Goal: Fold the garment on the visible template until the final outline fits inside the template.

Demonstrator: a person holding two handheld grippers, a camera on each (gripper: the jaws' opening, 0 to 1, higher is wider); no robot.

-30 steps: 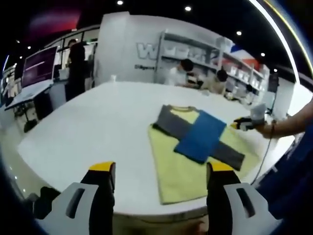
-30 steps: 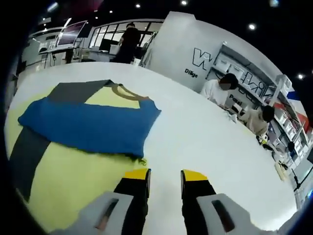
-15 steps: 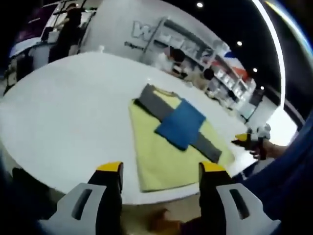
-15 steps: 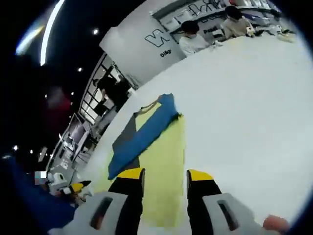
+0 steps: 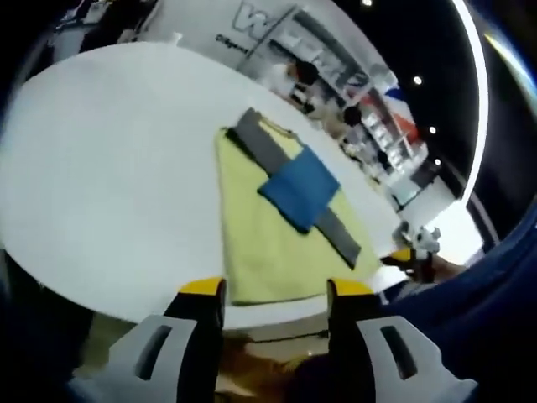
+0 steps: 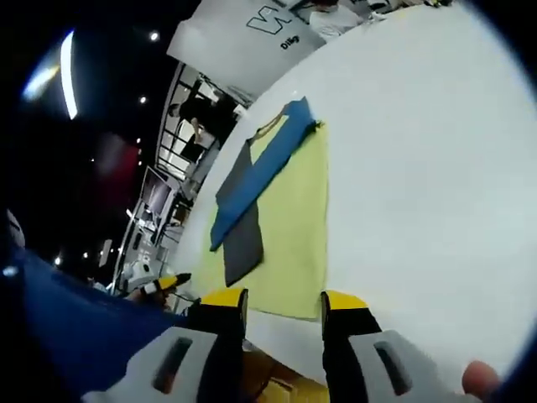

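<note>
Both grippers drawn back off the desk (image 5: 101,168) edge since a second ago, left gripper (image 5: 273,294) jaws apart and empty at frame bottom, right gripper (image 6: 281,300) jaws apart, folded garment (image 5: 289,189) on yellow template (image 5: 260,243) mid-frame, right gripper's yellow tips at right edge.

1. Soft matt cloth for the yellow garment (image 5: 268,252), lying flat and smooth.
2. Same matt cloth on the blue sleeve (image 5: 299,186) and the grey sleeve (image 5: 263,148); no sheen anywhere.
3. Smooth white table (image 5: 101,168), faintly glossy, catching light evenly.
4. Hard plastic on the left gripper (image 5: 275,294): matt black fingers, yellow tips, pale grey bodies below.
5. Same plastic finish on the right gripper (image 6: 282,300).
</note>
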